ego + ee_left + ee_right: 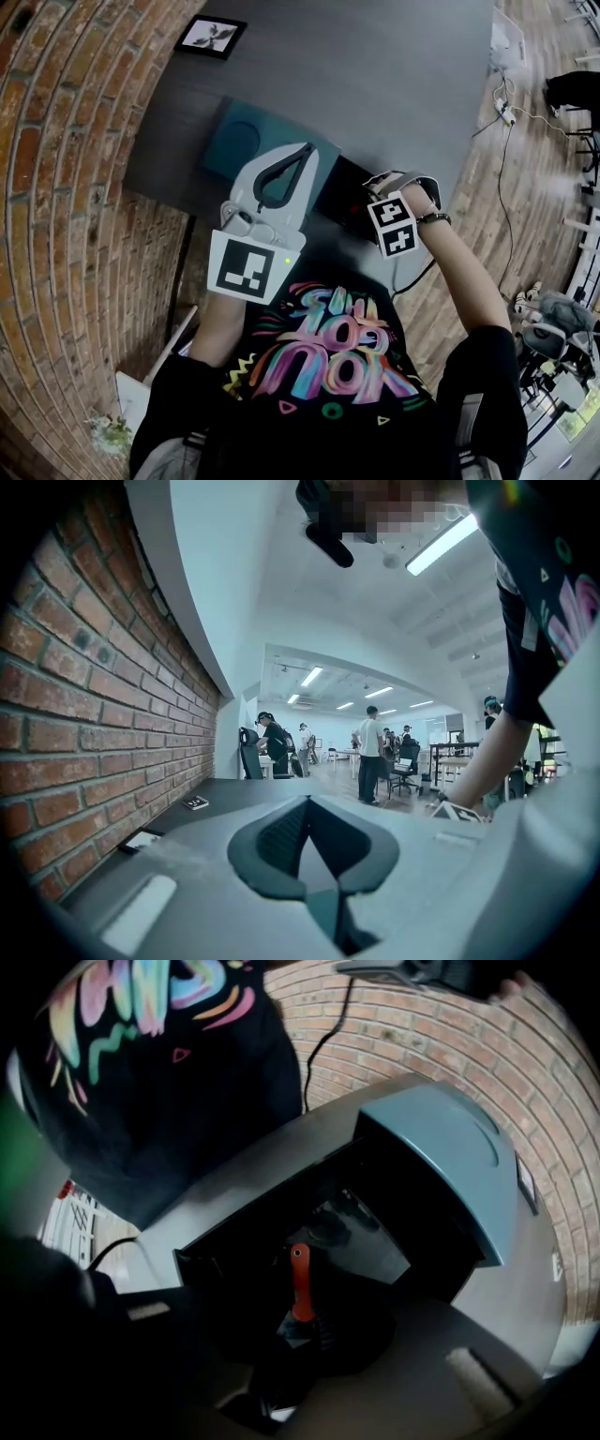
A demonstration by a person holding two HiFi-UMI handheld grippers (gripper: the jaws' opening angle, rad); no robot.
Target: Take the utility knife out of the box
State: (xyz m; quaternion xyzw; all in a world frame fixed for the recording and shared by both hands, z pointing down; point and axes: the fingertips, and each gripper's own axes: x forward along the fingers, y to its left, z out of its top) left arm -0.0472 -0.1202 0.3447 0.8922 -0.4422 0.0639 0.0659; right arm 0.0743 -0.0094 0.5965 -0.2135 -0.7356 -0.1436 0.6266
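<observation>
Head view, clock posns from the box:

- 1 open black box (pixel 230 1246) w/ 1 teal-grey lid (pixel 441 1147).
- 1 orange-handled utility knife (pixel 299 1283) in it.
- 2 white plastic two-jaw grippers: left gripper (pixel 307 150), right gripper (pixel 302 1327).
- 2 black-and-white marker cubes (pixel 247 266), 1 per gripper, at 7 and 4.
- 1 dark grey table (pixel 403 84).
- 1 black-framed picture (pixel 211 36) at 11.
- 1 white power strip (pixel 507 114) on the wood floor at 2.

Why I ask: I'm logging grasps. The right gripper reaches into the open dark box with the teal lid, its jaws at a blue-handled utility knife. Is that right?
Not quite. The right gripper view shows an orange-red-handled utility knife, not a blue-handled one. The rest holds: the right gripper reaches into the open dark box with the teal lid, its jaws at that knife.
</observation>
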